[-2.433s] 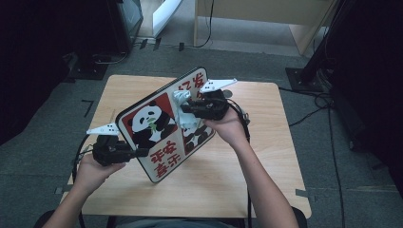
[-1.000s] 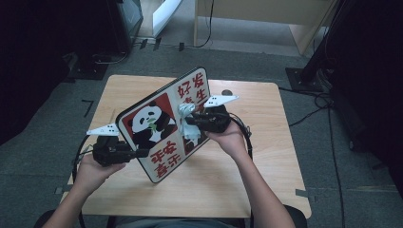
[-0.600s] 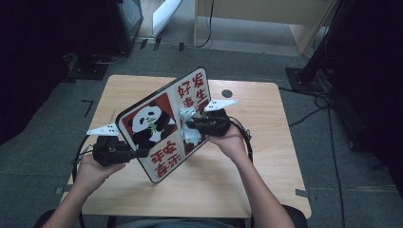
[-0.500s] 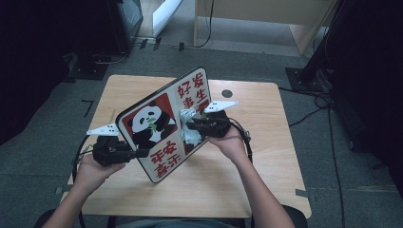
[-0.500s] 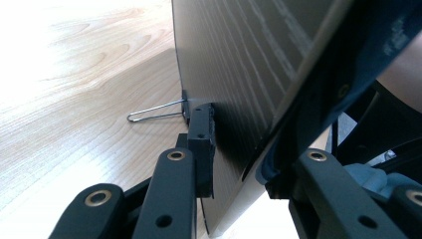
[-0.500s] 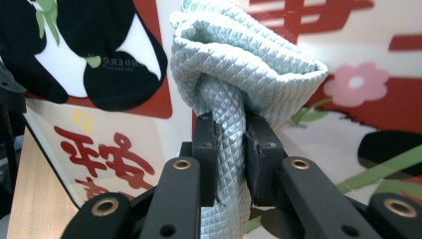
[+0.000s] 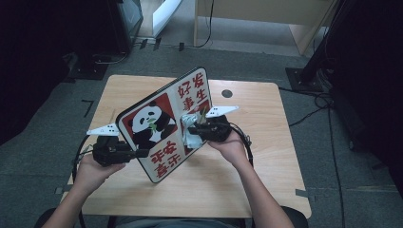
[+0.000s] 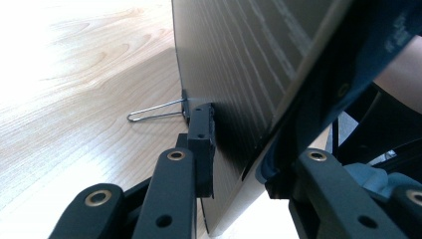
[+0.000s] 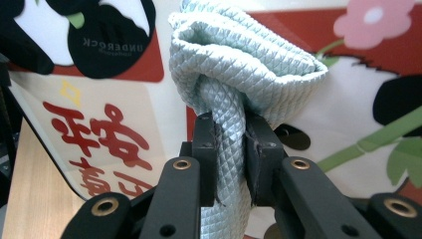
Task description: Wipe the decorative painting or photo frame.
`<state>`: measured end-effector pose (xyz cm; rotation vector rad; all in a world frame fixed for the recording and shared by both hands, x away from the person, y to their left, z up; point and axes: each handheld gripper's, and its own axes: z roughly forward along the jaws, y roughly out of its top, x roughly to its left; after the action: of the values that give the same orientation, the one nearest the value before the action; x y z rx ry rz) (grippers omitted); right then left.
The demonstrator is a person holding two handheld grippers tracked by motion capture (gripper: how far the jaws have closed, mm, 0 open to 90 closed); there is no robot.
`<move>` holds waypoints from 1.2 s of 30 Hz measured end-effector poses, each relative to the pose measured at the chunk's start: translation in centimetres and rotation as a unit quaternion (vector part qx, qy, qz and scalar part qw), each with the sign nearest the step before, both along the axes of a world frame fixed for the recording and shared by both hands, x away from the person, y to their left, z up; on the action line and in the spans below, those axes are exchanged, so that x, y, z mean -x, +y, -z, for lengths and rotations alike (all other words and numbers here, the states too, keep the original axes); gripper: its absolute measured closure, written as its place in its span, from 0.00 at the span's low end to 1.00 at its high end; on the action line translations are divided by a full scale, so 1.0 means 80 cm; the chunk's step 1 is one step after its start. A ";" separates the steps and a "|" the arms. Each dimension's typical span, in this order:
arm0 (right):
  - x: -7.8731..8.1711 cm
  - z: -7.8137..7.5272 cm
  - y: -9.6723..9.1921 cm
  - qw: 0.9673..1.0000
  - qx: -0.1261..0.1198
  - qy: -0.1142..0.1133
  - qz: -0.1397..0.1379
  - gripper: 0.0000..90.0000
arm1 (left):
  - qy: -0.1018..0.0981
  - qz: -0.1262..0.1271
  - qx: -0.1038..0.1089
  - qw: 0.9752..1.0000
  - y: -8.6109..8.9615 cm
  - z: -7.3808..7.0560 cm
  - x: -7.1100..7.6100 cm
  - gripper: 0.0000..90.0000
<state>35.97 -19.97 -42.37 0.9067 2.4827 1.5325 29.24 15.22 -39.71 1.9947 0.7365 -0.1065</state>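
A panda picture board point(image 7: 164, 121) with red Chinese lettering stands tilted on edge on the wooden table point(image 7: 266, 118). My left gripper point(image 7: 138, 153) is shut on the board's lower left edge; in the left gripper view its jaws clamp the thin board point(image 8: 239, 74) from both sides. My right gripper point(image 7: 192, 129) is shut on a bunched pale blue cloth point(image 7: 192, 135), which presses against the board's printed face. In the right gripper view the cloth point(image 9: 239, 64) bulges above the pads point(image 9: 204, 149) and touches the panda picture point(image 9: 348, 99).
A wire clip handle point(image 8: 154, 112) lies on the tabletop beside the board's back. A round hole point(image 7: 226, 93) marks the table's far side. Furniture legs and cables surround the table on the grey floor.
My right gripper with the cloth has slid down the board's face, toward the person. The left gripper and the board have stayed in place.
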 end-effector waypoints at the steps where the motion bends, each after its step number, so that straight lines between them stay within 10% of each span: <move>1: 0.000 0.001 0.000 1.000 0.002 0.001 0.000 0.87 | 0.000 0.000 0.000 1.000 0.000 0.000 0.000 0.80; 36: 0.016 0.068 -0.009 1.000 0.021 0.011 -0.014 0.86 | 0.000 0.004 -0.004 1.000 0.001 -0.001 -0.003 0.80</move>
<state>34.69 -20.69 -47.84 0.8902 2.5444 1.4798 29.45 15.32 -39.63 2.0043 0.7305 -0.1074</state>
